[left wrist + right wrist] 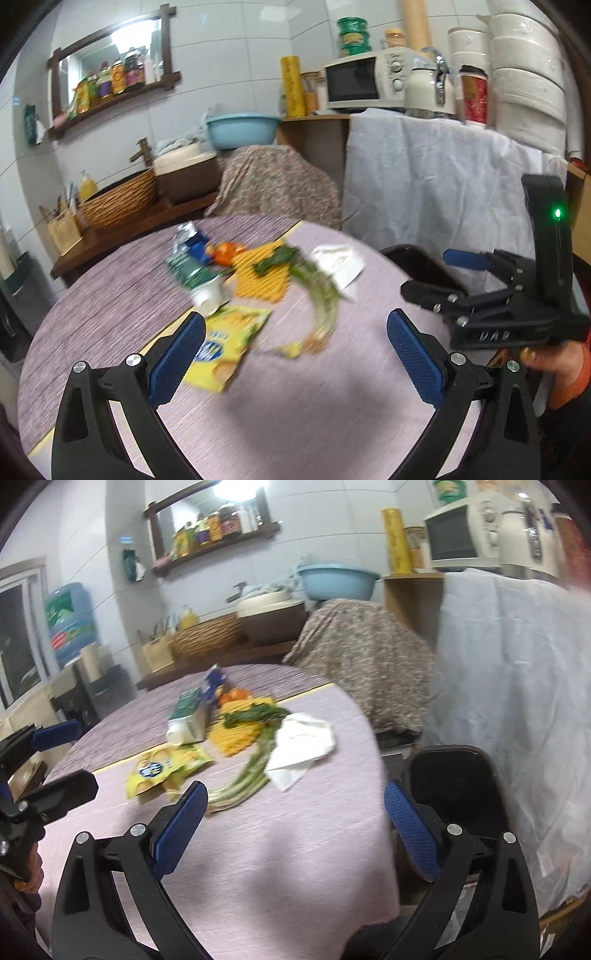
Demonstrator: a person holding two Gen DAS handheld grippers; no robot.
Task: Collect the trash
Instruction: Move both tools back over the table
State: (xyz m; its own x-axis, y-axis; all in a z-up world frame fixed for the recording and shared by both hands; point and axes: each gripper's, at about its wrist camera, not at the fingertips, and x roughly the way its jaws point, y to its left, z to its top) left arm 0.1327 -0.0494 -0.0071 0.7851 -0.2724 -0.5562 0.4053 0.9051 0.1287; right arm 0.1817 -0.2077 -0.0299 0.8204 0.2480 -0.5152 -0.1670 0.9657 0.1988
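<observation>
1. While both grippers are hovering above the round counter covered in a mauve woven cloth (303, 398), the left gripper (295, 354) is holding its jaws spread wide with nothing between them.
2. The right gripper (293, 830) is likewise keeping its jaws spread apart and empty; in the left wrist view it is showing off to the right of the left jaws (458, 273).
3. Trash is lying scattered on the counter ahead of both pairs of jaws.
4. A yellow crinkled snack bag (227, 345) is sitting just beyond the left jaws, touching or nearly touching the blue pad of their left finger (177, 358); from the right wrist it is lying ahead and left of the jaws (166, 770).
5. A bunch of limp green vegetable stalks (245, 775) is curving away from just ahead of the right jaws' left finger.
6. A crumpled white paper napkin (299, 747) is resting beside the stalks, ahead between the right jaws.
7. Farther ahead, a flattened green and white carton (195, 275), a yellow ridged mat (260, 275) and an orange peel piece (225, 253) are lying close together.
8. A black chair back (454, 775) is standing just beyond the right jaws' right finger.
</observation>
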